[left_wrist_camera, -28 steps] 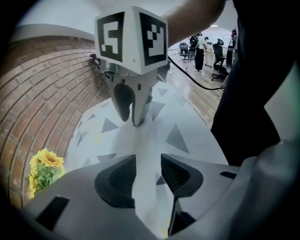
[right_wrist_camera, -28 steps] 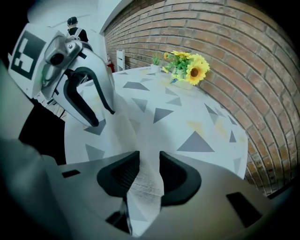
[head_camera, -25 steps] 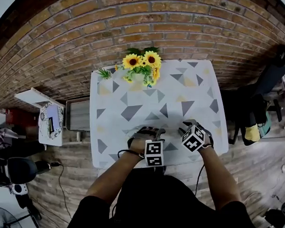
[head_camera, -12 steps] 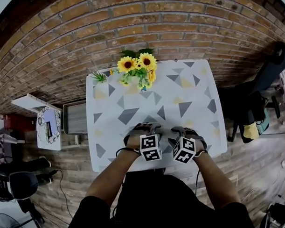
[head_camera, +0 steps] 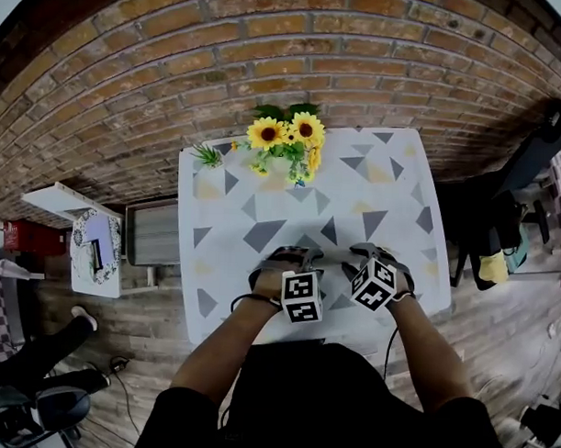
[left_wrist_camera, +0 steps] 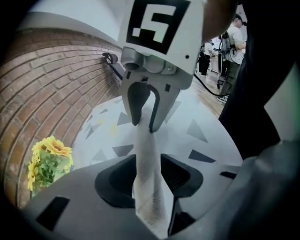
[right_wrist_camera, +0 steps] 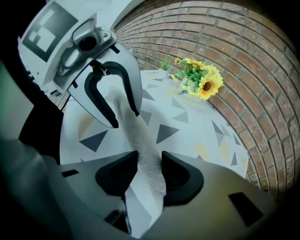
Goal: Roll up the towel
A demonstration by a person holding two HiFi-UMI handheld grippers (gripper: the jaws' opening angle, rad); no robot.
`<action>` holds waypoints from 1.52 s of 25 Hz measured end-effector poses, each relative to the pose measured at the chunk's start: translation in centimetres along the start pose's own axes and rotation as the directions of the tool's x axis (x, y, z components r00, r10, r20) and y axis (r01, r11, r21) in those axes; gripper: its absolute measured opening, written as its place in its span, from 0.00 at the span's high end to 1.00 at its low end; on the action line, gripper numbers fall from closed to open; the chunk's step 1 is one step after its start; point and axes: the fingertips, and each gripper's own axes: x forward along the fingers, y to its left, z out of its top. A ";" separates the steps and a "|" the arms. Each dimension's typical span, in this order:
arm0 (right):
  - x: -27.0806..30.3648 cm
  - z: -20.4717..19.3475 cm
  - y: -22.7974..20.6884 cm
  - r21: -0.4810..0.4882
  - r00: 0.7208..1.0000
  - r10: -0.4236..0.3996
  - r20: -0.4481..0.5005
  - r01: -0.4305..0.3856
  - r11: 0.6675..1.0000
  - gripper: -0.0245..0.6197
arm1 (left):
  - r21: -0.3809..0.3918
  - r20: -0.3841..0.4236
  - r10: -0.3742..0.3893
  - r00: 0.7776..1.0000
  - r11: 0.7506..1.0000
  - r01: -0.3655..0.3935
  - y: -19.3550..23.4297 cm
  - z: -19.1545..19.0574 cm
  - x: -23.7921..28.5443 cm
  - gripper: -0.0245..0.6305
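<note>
**Towel held as a narrow roll between two hand-held grippers, above the tabletop**

The towel (left_wrist_camera: 148,161) runs as a tight, narrow band from one hand-held gripper to the other. It is white and nubbly on one face. In the right gripper view a smooth flap with a grey triangle shows at the near end. The left hand-held gripper (head_camera: 296,258) is clamped on one end, with its dark pads (left_wrist_camera: 115,180) pressing the cloth from both sides. The right hand-held gripper (head_camera: 364,255) has just been closing and grips the other end, with the towel between its pads (right_wrist_camera: 180,176). In the head view the two sit near each other over the near edge of the tabletop (head_camera: 263,204), well apart from the sunflowers (head_camera: 288,141) at the far edge by the brick wall. The span between the jaws looks lifted clear of the tabletop, though its lowest point cannot be checked.

Step in hand (judged): the rolling proper seems done or nearly so. The cloth is already gathered into a slim cylinder and is being held taut at both ends.

Next move (judged): lower the roll onto the tabletop while keeping the two ends level and under mild tension. Then release one end at a time. The printed flap at the right-hand end looks loose, so it should be tucked or laid underneath, or the roll may spring open on release.
</note>
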 end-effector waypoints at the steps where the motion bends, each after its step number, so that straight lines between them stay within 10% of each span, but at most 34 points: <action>1: 0.0 0.3 -0.2 0.016 1.000 0.004 0.000 -0.004 1.000 0.69 | 0.000 -0.005 -0.001 1.000 1.000 0.001 0.1 -0.5 0.2 0.69; 12: 1.0 1.2 -1.1 0.117 0.998 -0.049 -0.030 0.052 0.992 0.74 | -0.078 0.030 -0.024 0.999 0.997 0.027 1.6 -2.9 1.4 0.72; 18: -2.1 2.9 -2.0 0.212 0.990 -0.031 0.134 0.002 0.977 0.77 | -0.316 0.156 0.100 0.983 0.948 -0.046 4.1 -2.1 -3.0 0.72; 22: -6.0 3.2 -2.3 0.331 0.950 -0.036 0.310 -0.072 0.941 0.84 | -0.511 0.198 0.250 0.948 0.852 -0.118 5.4 -1.5 -6.8 0.79; 32: -16.0 -4.5 -1.9 0.388 0.827 -0.091 0.555 -0.160 0.908 0.94 | -0.837 0.158 0.584 0.796 0.507 -0.206 2.6 4.9 -13.8 0.90; 38: -19.7 -5.5 -0.6 0.359 0.758 -0.087 0.646 -0.201 0.911 0.94 | -0.873 0.064 0.675 0.735 0.394 -0.286 -0.1 6.8 -18.1 0.93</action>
